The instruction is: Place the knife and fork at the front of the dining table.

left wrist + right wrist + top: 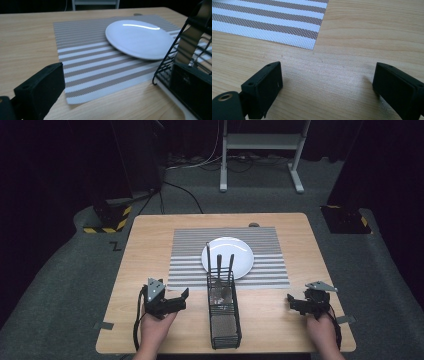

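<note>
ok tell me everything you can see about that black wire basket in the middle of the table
The wire basket is a narrow, deep caddy of thin black metal wire, open on top, standing upright on the wooden table between the two hands. Its far end overlaps the near edge of the striped placemat, close to the white plate. Metal cutlery stands in its far section, handles up. Something greyish fills the near section; what it is I cannot tell.

White plate (227, 257); grey-white striped placemat (187, 265); black wire basket (223, 312); light wood table (150, 235).
</note>
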